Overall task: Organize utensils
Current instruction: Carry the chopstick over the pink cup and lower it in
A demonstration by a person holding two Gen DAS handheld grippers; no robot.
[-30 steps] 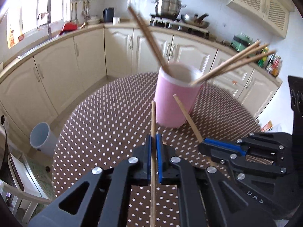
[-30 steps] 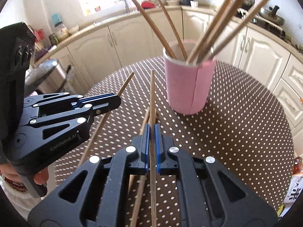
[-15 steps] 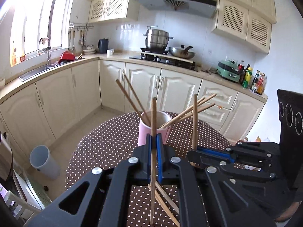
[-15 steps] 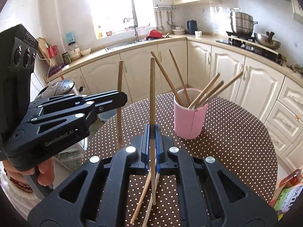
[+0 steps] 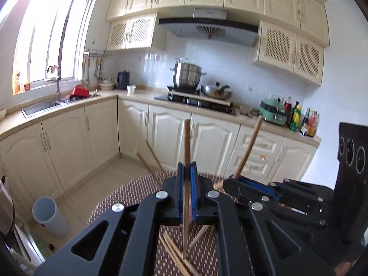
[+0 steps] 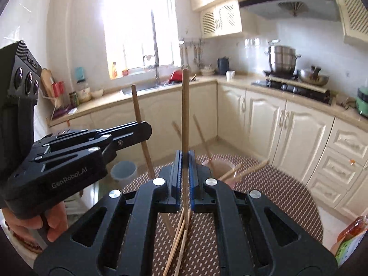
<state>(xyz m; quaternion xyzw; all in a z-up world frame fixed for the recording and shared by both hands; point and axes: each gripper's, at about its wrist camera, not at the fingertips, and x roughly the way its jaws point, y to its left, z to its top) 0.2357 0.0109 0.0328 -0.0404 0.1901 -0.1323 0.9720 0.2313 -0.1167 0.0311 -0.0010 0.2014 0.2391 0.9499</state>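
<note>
Both grippers clamped, left gripper [image 5: 186, 197] and right gripper [image 6: 185, 181] each gripping one upright chopstick [image 6: 184, 115], pink cup [image 6: 218, 168] ahead partly filled, loose chopsticks [image 6: 177, 246] below still pending.

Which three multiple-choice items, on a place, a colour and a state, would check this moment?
1. Where are the loose chopsticks?
A. on the dotted table
B. in the sink
C. on the stove

2. What colour is the cup?
A. green
B. pink
C. black

3. How are the right tongs?
A. wide open, empty
B. shut on a spoon
C. shut on a chopstick

Key: 1 A, they lie on the table below the tongs; 2 B, the cup is pink though blurred; 3 C, an upright chopstick is pinched between the pads.
</note>
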